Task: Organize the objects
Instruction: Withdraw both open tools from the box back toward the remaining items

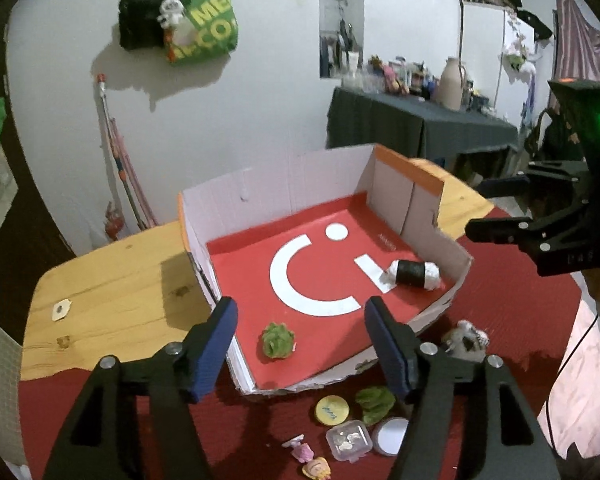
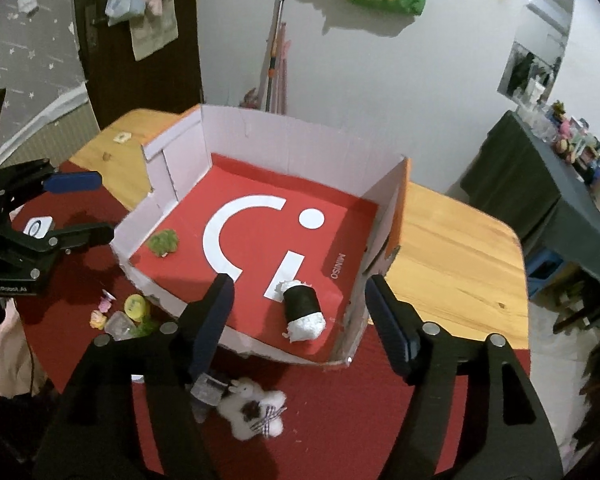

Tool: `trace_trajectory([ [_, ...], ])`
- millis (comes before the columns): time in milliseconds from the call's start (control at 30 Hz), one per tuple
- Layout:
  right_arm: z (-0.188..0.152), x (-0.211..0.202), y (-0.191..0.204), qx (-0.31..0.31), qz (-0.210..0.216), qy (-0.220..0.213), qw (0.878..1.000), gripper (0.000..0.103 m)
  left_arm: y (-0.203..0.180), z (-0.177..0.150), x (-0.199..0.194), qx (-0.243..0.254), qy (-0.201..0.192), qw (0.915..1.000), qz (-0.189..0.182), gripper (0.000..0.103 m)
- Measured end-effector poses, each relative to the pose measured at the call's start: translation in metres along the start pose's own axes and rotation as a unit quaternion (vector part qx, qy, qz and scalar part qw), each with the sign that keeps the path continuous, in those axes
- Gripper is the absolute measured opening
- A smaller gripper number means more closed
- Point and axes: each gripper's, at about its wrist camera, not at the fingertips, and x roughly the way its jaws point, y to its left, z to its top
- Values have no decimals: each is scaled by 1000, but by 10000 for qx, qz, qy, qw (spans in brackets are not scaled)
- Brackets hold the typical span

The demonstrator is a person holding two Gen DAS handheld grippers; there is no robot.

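A shallow cardboard box with a red floor and a white logo stands on the table. Inside it lie a green fuzzy ball and a black roll with white ends. My left gripper hovers open above the box's near left edge, over the green ball, holding nothing. My right gripper is open above the roll, also empty. In front of the box, a yellow cap, a green tuft, a clear case and a white plush lie loose.
The box sits partly on a red cloth over a wooden table. A white round lid and small pink figures lie by the case. A dark-draped side table with clutter stands behind.
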Motion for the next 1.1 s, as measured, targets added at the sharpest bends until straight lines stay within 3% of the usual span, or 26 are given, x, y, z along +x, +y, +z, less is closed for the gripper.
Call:
trace_trajectory([
  [133,-9,-19,4,27,-58,-201,9998,74,-2,-6,-17,-113,-211,9997,36,72],
  [400,-33,-43,16,100,-147,-552,9983,77,-10,-26,-39,-393,-612,9971,214,80],
  [600,-57,-57,28,156,-146,-858,9961,84,-16,-45,-43,-548,-709,9957,221,84],
  [867,-95,-51,33,447,-362,-981,9935,85,-23,-75,-45,-847,-797,9929,252,86],
  [1100,-122,-36,28,815,-377,-914,9918,85,-27,-97,-39,-932,-763,9915,494,88],
])
